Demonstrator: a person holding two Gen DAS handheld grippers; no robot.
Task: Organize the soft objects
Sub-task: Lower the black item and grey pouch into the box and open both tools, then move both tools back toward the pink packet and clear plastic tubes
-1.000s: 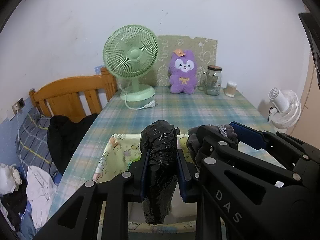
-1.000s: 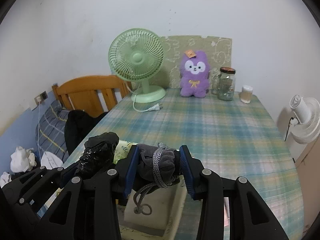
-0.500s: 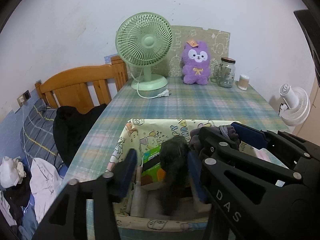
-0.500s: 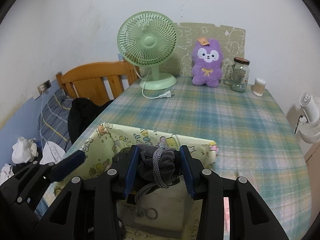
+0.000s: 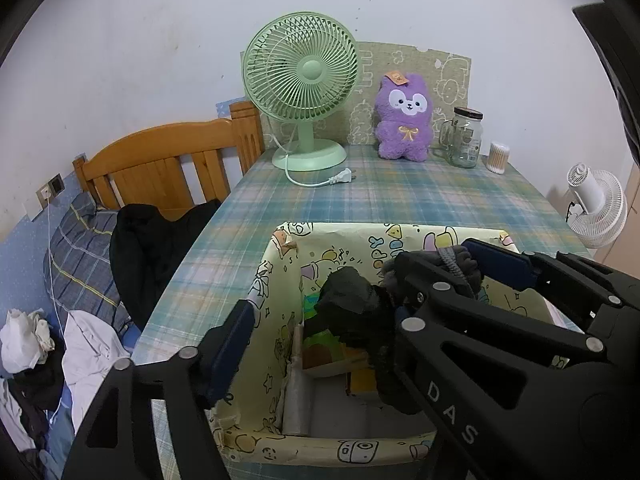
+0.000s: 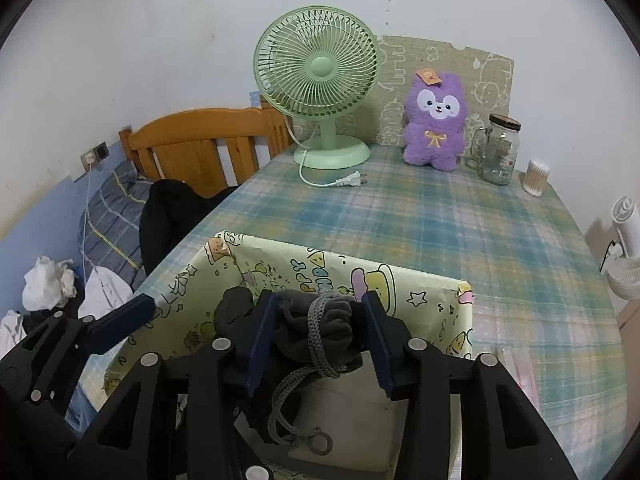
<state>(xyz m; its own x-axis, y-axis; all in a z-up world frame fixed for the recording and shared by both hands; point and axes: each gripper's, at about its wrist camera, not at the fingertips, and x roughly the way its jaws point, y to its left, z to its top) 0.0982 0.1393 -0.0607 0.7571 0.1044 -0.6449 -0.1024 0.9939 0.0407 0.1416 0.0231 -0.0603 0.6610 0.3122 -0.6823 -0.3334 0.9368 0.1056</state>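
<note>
A yellow cartoon-print storage box [image 5: 280, 280] [image 6: 192, 292] stands on the plaid table near me. My left gripper [image 5: 320, 320] is open above the box; a black soft bundle [image 5: 352, 300] stands inside the box between its fingers, free of the left pad [image 5: 232, 344]. My right gripper [image 6: 318, 336] is shut on a grey soft bundle with a knitted cord [image 6: 320, 332], held over the box. That grey bundle also shows in the left wrist view [image 5: 460, 264]. The black bundle shows at the right gripper's left [image 6: 234, 308].
A green desk fan [image 5: 302, 76] with loose plug, a purple plush toy [image 5: 404, 116], a glass jar [image 5: 464, 138] and a cotton-swab pot [image 5: 498, 158] stand at the table's far end. A wooden bed headboard [image 5: 168, 164] and clothes lie left. A white fan [image 5: 596, 208] stands right.
My left gripper has opened and let go of the black bundle, which now rests in the box. Both grippers have moved lower over the box. The right gripper still holds the grey bundle.
</note>
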